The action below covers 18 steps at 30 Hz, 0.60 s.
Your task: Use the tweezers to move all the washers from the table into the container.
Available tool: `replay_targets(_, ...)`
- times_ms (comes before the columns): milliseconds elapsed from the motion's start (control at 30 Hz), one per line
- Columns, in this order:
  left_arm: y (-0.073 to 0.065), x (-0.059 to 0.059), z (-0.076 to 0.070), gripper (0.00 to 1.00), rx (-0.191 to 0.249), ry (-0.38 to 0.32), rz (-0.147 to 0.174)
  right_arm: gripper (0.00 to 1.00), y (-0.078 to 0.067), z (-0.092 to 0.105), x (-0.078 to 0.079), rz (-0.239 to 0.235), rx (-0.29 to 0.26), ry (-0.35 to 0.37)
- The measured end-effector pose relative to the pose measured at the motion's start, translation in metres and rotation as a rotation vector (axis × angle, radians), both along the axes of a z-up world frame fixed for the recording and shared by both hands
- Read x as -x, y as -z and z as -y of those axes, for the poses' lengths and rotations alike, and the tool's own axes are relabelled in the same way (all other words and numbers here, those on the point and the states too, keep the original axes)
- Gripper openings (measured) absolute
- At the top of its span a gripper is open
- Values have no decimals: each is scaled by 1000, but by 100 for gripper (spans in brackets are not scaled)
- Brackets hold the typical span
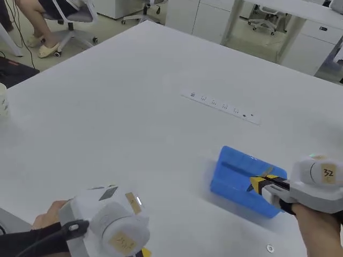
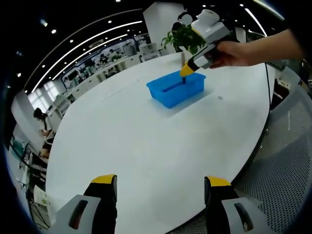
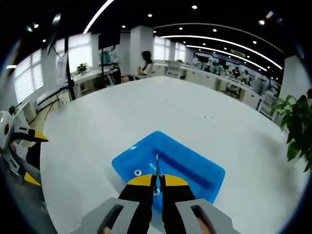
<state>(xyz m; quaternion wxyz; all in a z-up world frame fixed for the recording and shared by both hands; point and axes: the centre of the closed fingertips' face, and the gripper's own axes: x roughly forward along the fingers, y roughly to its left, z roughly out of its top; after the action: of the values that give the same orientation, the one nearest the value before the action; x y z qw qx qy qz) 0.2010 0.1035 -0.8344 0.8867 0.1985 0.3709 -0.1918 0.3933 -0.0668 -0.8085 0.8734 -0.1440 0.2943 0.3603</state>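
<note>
Shallow blue container (image 3: 127,161) near the table edge, one small silver washer (image 3: 138,172) inside, thin tweezers (image 3: 157,166) above it pinched in the right gripper (image 3: 157,180), left gripper (image 2: 161,184) spread, second washer (image 1: 270,248) on the white table (image 1: 134,107), open-plan office, ceiling light strips.

My head camera looks forward and down across the white counter (image 1: 134,96), the blue tub (image 1: 230,179) close at lower right. The camera on my left tongs (image 2: 161,179) sits low near the counter's edge, facing the tub from well back, my right tongs (image 2: 187,73) above it. The right tongs' camera hangs just over the tub, looking along the pinched tweezers (image 3: 157,168) into it. All three share the tub.
</note>
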Motion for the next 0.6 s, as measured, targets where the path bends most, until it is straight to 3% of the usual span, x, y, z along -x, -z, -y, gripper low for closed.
replay_targets(200, 1, 0, -1, 74, -8, 0, -5, 2, 3, -2, 1, -6, -1, -13)
replay_targets(367, 2, 0, -2, 74, -8, -9, -6, 2, 11, -4, 1, 10, 54, -52)
replay_targets(600, 2, 0, -3, 74, -10, -15, -9, 2, 14, -5, 0, 12, 48, -57)
